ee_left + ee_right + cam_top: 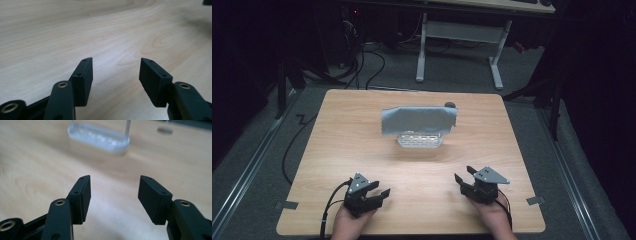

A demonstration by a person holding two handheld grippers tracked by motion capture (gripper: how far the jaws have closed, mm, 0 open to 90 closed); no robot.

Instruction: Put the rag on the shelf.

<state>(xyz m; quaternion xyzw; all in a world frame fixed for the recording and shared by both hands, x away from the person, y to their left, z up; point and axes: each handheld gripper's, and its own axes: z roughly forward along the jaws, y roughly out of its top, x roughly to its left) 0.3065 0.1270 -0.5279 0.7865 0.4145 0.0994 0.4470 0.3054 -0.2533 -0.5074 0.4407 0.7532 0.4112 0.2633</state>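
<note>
A grey-blue cloth (418,120) hangs draped over a clear plastic rack (419,140) at the middle of the wooden table (337,150). My left gripper (381,189) rests low at the near left, held in a hand. Its jaws stand wide apart over bare wood in the left gripper view (116,67), with nothing between them. At the near right, my right gripper (463,174) points toward the rack. Its jaws are open and empty too (114,185), and the rack's base (100,138) lies ahead of them.
A small dark round object (450,104) sits just behind the cloth's right end. Beyond the table stand a white-legged desk (459,37) and floor cables (362,67). Grey tape marks lie by the table's near corners (287,205).
</note>
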